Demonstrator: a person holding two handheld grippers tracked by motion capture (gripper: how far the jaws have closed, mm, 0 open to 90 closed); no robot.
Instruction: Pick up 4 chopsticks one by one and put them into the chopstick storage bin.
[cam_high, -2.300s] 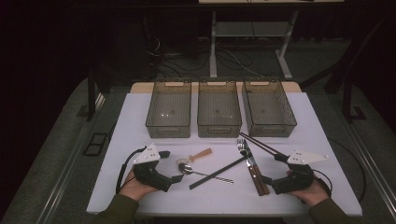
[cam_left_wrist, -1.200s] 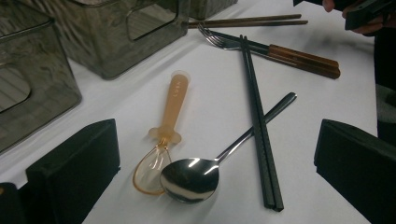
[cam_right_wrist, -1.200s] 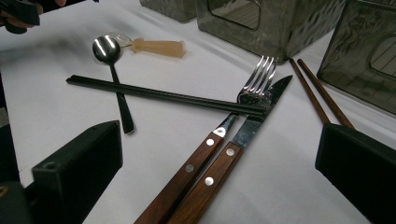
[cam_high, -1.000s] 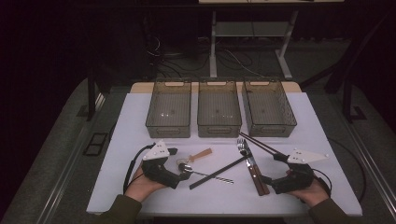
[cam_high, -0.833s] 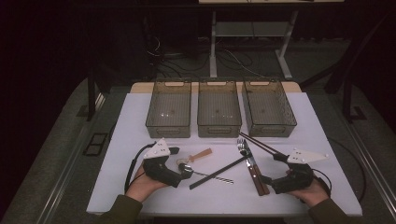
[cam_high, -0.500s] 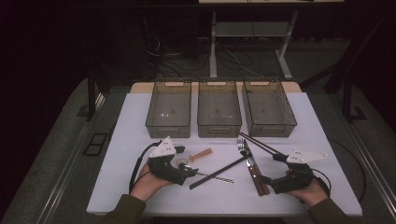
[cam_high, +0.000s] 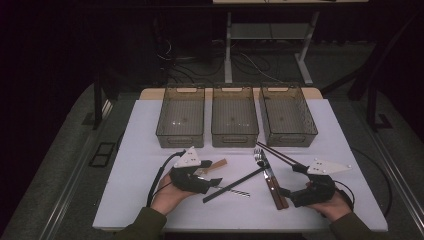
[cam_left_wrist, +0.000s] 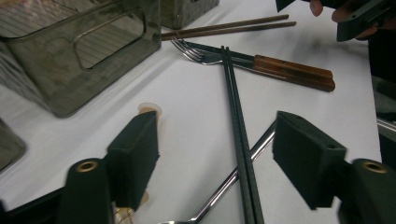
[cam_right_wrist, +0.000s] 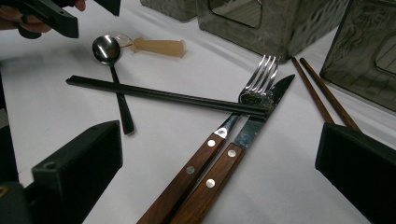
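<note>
My left gripper (cam_high: 207, 176) sits low on the white tabletop (cam_high: 135, 145), held from behind by my left hand (cam_high: 167, 196) with the forearm coming in from the bottom edge, its grey plate on top and its nose aimed toward the middle of the cutlery. Its jaws have just been closing and are partly drawn in but not yet pressing on anything; in the left gripper view they straddle the black chopsticks (cam_left_wrist: 239, 126) and the metal spoon (cam_left_wrist: 233, 179) crossing beneath them, both lying flat on the tabletop between the pads. Just by the left pad lies a pale wooden spoon (cam_left_wrist: 149, 110), mostly hidden behind that jaw, so I cannot make out its full shape there. My right gripper (cam_high: 286, 191) rests near the front right of the tabletop in my right hand (cam_high: 334, 206), jaws spread wide and empty, looking along the wooden-handled fork (cam_right_wrist: 233, 126) and knife (cam_right_wrist: 247, 135), which lie side by side with the chopsticks resting across their tips. A brown pair of chopsticks (cam_right_wrist: 322, 98) lies beyond them near the three clear bins (cam_high: 235, 117) at the back. From above, the left gripper's body covers the spoon's bowl, and both handles' near ends are cut off in the right gripper view.
</note>
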